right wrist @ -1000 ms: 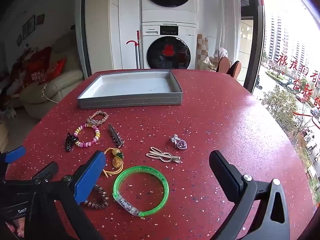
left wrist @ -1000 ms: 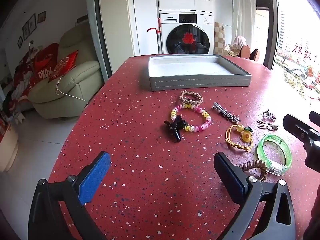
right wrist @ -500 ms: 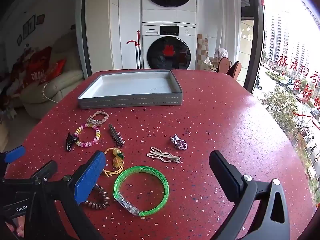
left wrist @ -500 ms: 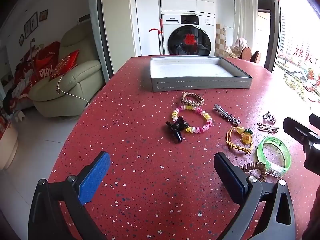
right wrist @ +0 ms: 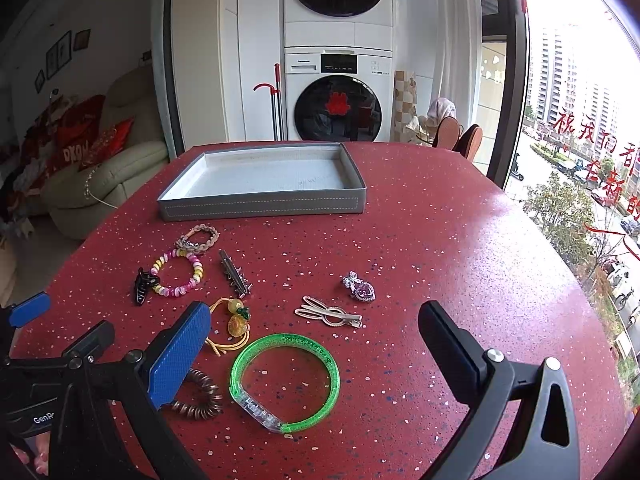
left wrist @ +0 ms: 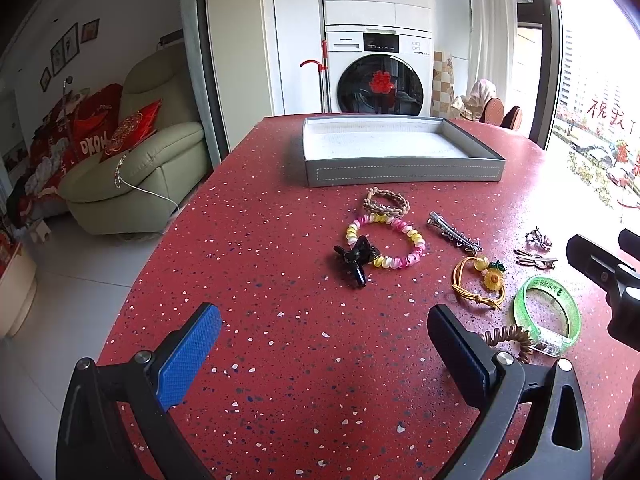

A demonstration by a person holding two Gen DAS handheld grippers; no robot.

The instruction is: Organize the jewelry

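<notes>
Jewelry lies on a red speckled table [left wrist: 280, 360]. A grey tray [left wrist: 400, 168] [right wrist: 264, 204] stands empty at the back. In front of it lie a braided bracelet [left wrist: 386, 200], a pink-yellow bead bracelet [left wrist: 400, 240] with a black claw clip [left wrist: 354, 260], a silver hair clip [left wrist: 454, 234], a yellow flower hair tie [left wrist: 478, 280], a green bangle [right wrist: 286, 380], a brown spiral tie [right wrist: 200, 400], a silver bow clip [right wrist: 328, 314] and a purple brooch [right wrist: 360, 288]. My left gripper [left wrist: 324, 344] is open and empty. My right gripper [right wrist: 316, 344] is open over the bangle, empty.
The table's left edge drops to a white floor with a beige sofa [left wrist: 132, 176]. Stacked washing machines [right wrist: 338, 92] stand behind the table. A window [right wrist: 580, 140] runs along the right side.
The left wrist view has tilted slightly, so the tray and jewelry sit a little lower in it. The right gripper and all the jewelry stay where they were.
</notes>
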